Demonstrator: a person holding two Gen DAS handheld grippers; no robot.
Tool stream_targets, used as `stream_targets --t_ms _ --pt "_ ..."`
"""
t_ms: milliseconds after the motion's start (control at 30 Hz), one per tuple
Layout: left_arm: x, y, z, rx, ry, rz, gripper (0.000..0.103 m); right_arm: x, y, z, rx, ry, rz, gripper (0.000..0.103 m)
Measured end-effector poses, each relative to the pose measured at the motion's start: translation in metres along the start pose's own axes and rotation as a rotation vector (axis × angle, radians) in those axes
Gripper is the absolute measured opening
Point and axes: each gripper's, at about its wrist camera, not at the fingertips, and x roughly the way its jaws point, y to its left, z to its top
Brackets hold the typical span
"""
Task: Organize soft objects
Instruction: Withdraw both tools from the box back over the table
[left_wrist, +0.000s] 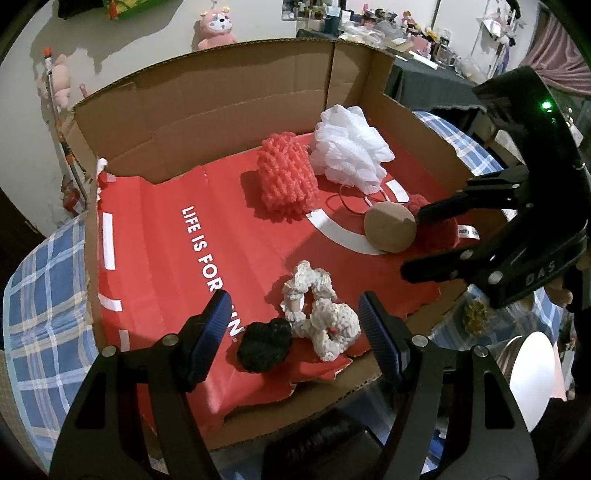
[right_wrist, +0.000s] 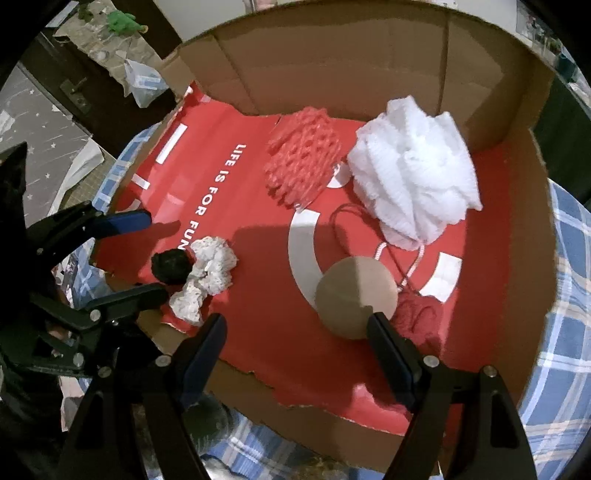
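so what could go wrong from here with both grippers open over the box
1. The black scrunchie touches the white scrunchies, so the open left gripper may pinch both.
2. Loop cords lie by the tan round pad; the right gripper could snag them and drag the white mesh pouf.

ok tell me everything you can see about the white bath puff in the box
The white bath puff is a fluffy ball of gathered mesh netting, bunched into ruffles. It rests on the red printed liner near the far right corner of the cardboard box, right beside the coral knitted piece. A red-and-white cord trails from its underside toward the round tan pad. No gripper is touching it.
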Motion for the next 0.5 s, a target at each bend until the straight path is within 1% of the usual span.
stream_targets --t_ms 67,167,233,267,300,367,467,500 --pt "-0.006 0.000 -0.001 -0.008 -0.015 0.001 0.070 -0.008 -0.003 -0.003 0.020 -0.022 -0.003 0.081" --pt "-0.024 -0.001 -0.006 -0.020 -0.061 -0.001 0.070 -0.028 -0.004 -0.013 0.031 -0.074 -0.019 0.081" --pt "-0.037 -0.003 -0.011 -0.034 -0.092 -0.009 0.070 -0.046 -0.002 -0.022 0.033 -0.117 -0.038 0.083" --pt "-0.045 -0.004 -0.014 -0.042 -0.110 -0.015 0.072 -0.057 0.000 -0.029 0.033 -0.146 -0.043 0.086" --pt "-0.054 -0.006 -0.019 -0.049 -0.134 -0.018 0.077 -0.067 0.001 -0.035 0.034 -0.173 -0.050 0.087" --pt "-0.074 -0.011 -0.030 -0.065 -0.195 -0.008 0.084 -0.092 0.008 -0.052 0.032 -0.244 -0.062 0.094" --pt "-0.102 -0.023 -0.051 -0.071 -0.292 0.002 0.088 -0.127 0.021 -0.081 0.015 -0.345 -0.085 0.102" --pt "-0.110 -0.027 -0.059 -0.075 -0.325 0.005 0.090 -0.137 0.026 -0.091 0.007 -0.376 -0.099 0.103"
